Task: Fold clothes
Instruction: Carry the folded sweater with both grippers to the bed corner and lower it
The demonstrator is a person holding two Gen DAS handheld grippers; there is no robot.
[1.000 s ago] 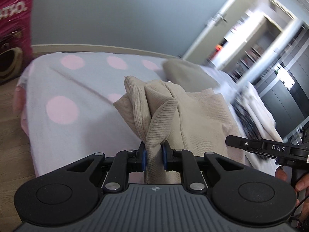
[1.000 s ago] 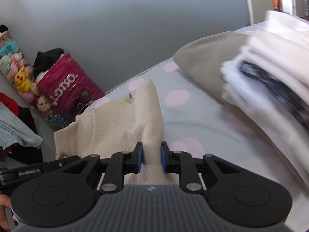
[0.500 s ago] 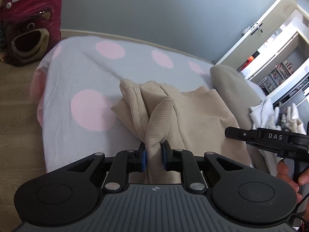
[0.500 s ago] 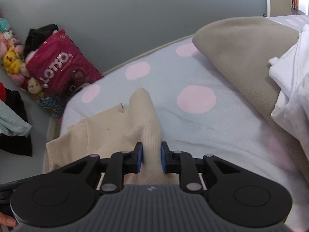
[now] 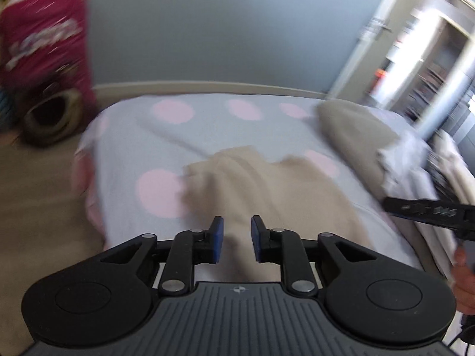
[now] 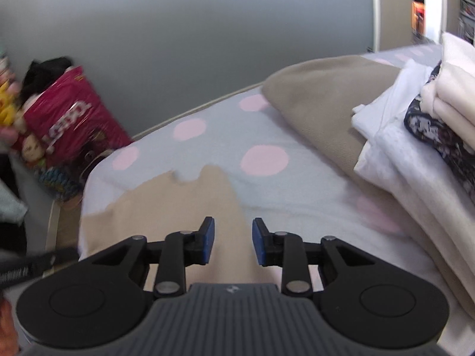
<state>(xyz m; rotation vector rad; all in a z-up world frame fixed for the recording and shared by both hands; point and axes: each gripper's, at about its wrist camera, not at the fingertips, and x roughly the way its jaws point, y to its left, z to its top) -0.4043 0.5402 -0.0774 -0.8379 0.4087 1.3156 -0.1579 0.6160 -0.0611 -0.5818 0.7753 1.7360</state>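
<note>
Nearest in the left wrist view, the left gripper (image 5: 236, 238) is seen with its jaws spread apart and nothing between the blue pads (image 5: 217, 238). In the right wrist view, the right gripper (image 6: 230, 241) is likewise seen with its jaws parted and empty. No cloth is clamped by either tool.

Directly beyond both sets of fingers, the beige garment (image 5: 267, 190) is laid flat on the bed cover (image 5: 139, 136). In the right wrist view the same garment (image 6: 178, 204) is seen spread leftward toward the edge of the bed, with an uneven far edge. The left wrist view is blurred, so the weave and the seams of the garment cannot be made out there.

At the right edge of the left wrist view, part of the other tool (image 5: 430, 212) is visible, held by a hand (image 5: 464, 279).

The bed cover is pale grey with pink dots. Farther along it, to the right, a taupe pillow (image 6: 323, 101) is placed, and a stack of folded laundry (image 6: 415, 136) in white, cream and a dark print is resting against and partly over it.

Beyond the left end of the bed, a magenta printed bag (image 6: 68, 124) is standing on the floor against the grey wall (image 6: 184, 35), with soft toys (image 6: 9, 112) beside it. At the far right, a doorway (image 5: 415, 44) is visible.
</note>
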